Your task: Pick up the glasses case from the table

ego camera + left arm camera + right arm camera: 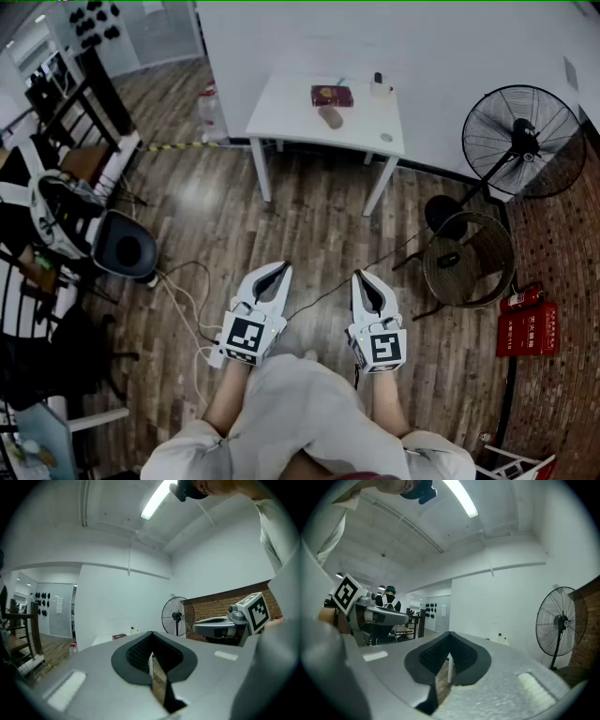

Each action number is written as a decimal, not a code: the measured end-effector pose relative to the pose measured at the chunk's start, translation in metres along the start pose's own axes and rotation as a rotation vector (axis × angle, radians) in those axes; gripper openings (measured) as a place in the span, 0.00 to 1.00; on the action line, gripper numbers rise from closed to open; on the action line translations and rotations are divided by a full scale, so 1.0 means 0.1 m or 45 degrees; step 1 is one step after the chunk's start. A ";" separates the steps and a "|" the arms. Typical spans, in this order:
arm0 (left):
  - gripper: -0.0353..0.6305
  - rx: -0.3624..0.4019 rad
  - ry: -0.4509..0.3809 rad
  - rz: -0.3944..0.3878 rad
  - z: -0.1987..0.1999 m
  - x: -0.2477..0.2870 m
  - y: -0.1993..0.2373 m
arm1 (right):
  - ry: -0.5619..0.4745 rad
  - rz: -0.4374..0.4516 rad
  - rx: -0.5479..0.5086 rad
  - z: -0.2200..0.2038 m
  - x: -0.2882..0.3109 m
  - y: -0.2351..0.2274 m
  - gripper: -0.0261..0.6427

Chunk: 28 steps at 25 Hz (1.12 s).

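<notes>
The wooden floor (309, 234) filled most of the head view, and a white wall closed it at the far side. A white table (291, 112) stood against that wall. To its right stood a big black fan (521, 141), and just in front of the fan a round wicker chair (467, 261). At the left edge there was a black round seat (125, 246).

Near the person, well apart from the table, both grippers were held level and side by side, pointing toward the table. The left gripper (285, 266) had its jaws together at the tips, and its own view showed only the floor through the slit below them, so it carried nothing. The right gripper (358, 274) was closed in the same way and was also empty.

A red fire extinguisher box (527, 328) lay on the floor at the right.

On the table top a flat dark red thing (332, 95) lay near the back edge. The glasses case (330, 117), an oblong brownish piece, lay just in front of it, around the middle of the table, and no gripper touched it. A small bottle (378, 86) stood at the back right.
</notes>
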<state>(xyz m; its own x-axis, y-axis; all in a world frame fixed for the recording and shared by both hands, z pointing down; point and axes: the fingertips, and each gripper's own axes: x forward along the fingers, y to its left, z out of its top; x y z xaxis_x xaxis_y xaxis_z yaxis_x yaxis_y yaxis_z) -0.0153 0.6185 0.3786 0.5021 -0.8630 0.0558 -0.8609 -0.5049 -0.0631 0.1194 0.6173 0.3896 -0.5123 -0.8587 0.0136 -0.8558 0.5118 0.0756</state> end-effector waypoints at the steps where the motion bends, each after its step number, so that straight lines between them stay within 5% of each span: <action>1: 0.08 0.000 -0.004 -0.002 0.00 0.02 -0.01 | -0.006 0.006 0.007 -0.01 0.01 -0.02 0.04; 13: 0.08 0.013 -0.012 -0.010 -0.05 0.48 0.12 | 0.017 0.045 -0.012 -0.13 0.36 -0.22 0.05; 28: 0.08 0.010 0.000 -0.041 0.00 1.56 1.21 | 0.039 -0.032 0.007 -0.07 1.83 -0.77 0.05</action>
<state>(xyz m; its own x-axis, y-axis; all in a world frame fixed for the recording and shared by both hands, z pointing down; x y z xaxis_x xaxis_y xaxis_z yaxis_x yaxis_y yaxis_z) -0.0407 0.4226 0.3796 0.5292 -0.8465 0.0578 -0.8438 -0.5322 -0.0689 0.0920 0.4207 0.3933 -0.4880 -0.8718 0.0420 -0.8690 0.4898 0.0710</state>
